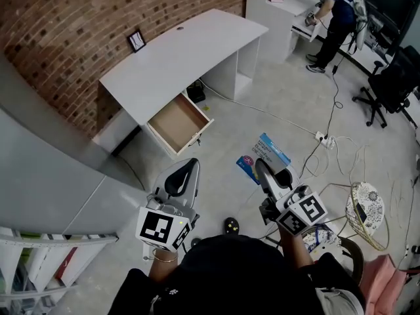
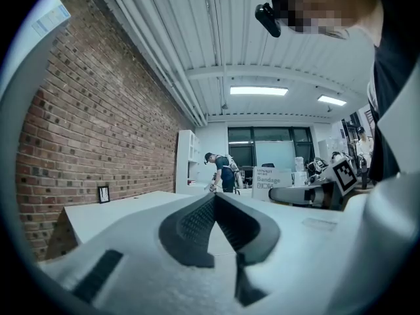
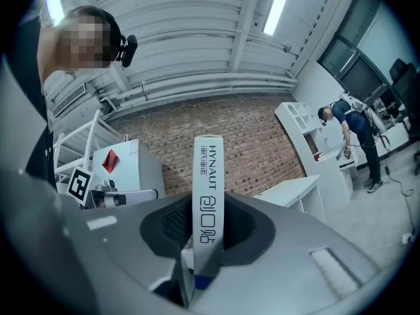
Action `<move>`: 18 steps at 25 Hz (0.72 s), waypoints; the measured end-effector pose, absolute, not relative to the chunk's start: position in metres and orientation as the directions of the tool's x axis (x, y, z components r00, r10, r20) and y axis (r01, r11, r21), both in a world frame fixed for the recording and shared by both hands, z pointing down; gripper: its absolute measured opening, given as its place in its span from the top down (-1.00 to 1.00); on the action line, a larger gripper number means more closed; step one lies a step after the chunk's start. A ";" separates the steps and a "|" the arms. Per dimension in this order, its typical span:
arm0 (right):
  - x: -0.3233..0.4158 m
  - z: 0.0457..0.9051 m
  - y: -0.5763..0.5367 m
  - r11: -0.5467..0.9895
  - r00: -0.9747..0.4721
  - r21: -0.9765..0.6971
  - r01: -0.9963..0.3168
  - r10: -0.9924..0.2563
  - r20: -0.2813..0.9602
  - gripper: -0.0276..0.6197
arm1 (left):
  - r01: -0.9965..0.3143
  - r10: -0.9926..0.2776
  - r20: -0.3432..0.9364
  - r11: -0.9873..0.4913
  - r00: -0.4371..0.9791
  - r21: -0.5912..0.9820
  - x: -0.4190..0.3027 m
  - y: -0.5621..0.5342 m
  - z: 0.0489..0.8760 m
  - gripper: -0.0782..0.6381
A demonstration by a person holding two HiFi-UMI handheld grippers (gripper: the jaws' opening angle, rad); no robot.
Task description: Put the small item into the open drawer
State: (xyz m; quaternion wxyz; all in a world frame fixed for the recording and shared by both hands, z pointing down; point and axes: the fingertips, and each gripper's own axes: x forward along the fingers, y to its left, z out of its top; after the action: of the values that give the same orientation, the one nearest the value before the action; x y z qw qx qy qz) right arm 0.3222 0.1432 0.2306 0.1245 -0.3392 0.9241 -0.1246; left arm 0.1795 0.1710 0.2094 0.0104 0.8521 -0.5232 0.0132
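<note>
The small item is a flat blue and white bandage box (image 1: 264, 155). My right gripper (image 1: 262, 169) is shut on it, and it stands on edge between the pads (image 3: 209, 176). The white desk (image 1: 177, 51) stands against the brick wall, with its wooden drawer (image 1: 176, 120) pulled open toward me and nothing visible inside. My left gripper (image 1: 189, 165) is beside the right one, jaws shut on nothing, tips meeting (image 2: 214, 198). Both grippers hang over the floor, short of the drawer. The left gripper view also catches the box (image 2: 265, 176) and the right gripper (image 2: 298, 194).
A small picture frame (image 1: 136, 41) stands on the desk. A power strip (image 1: 326, 140) and cables lie on the floor to the right, near a round wire stool (image 1: 366, 205) and an office chair (image 1: 392, 84). A person (image 1: 338, 12) works at the far shelves.
</note>
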 end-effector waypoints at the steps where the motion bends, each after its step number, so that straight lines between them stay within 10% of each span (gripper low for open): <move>1: 0.326 0.231 0.141 0.738 -0.738 -0.314 -0.597 -0.659 -0.146 0.66 | -0.891 -0.890 0.036 -0.454 0.454 0.004 0.183 0.168 0.210 0.79; 18: 0.372 0.244 0.108 0.741 -0.747 -0.327 -0.586 -0.650 -0.136 0.65 | -0.894 -0.893 0.061 -0.447 0.446 -0.011 0.231 0.128 0.216 0.79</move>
State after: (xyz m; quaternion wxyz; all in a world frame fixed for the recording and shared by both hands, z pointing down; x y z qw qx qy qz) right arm 0.3719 0.1082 0.2437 0.1214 -0.3341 0.9252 -0.1329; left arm 0.2306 0.1282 0.2161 0.0117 0.8501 -0.5256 0.0289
